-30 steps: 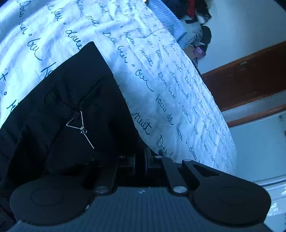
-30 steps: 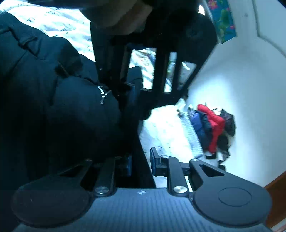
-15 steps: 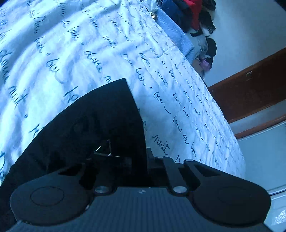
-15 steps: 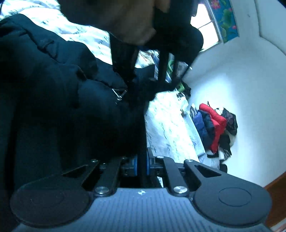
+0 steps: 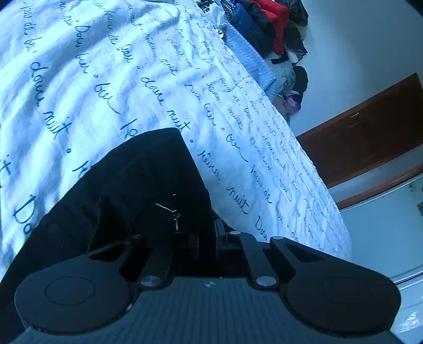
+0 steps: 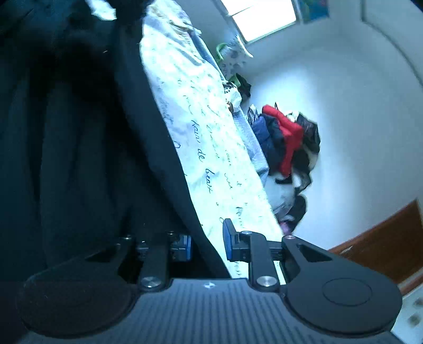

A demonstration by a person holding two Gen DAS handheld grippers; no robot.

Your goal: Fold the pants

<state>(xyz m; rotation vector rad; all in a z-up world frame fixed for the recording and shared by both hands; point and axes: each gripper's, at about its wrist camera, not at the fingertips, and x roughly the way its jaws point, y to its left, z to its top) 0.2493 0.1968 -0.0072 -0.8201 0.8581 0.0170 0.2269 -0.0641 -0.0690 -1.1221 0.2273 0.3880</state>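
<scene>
Left wrist view: The left tool (image 5: pixel 208 238) has its fingers pressed together on black fabric; it pinches the pants (image 5: pixel 127 190) at an edge close to the camera. The pants lie on the bed cover (image 5: pixel 119 79), a white quilt printed with dark handwriting, and fill the near-left part of the view. One corner of the fabric reaches up toward the middle of the bed. A small metal zipper pull (image 5: pixel 173 214) hangs on the fabric just beyond the fingers. At the far right end of the bed sits a clothes pile (image 5: pixel 267 34) of red, dark and blue garments. A brown wooden door (image 5: pixel 370 143) stands at the right against a pale wall.

Right wrist view: The right tool (image 6: pixel 207 242) has blue-padded fingers (image 6: pixel 228 242) standing apart, and the jaws are opening. A fold of the pants (image 6: pixel 79 158) runs between the pads; the right pad shows a clear gap to the fabric. The pants cover the whole left half of the view. To their right the bed cover (image 6: pixel 211 148) runs away toward a bright window (image 6: pixel 264 18). The clothes pile (image 6: pixel 288 143) lies beside the bed, against the wall.
</scene>
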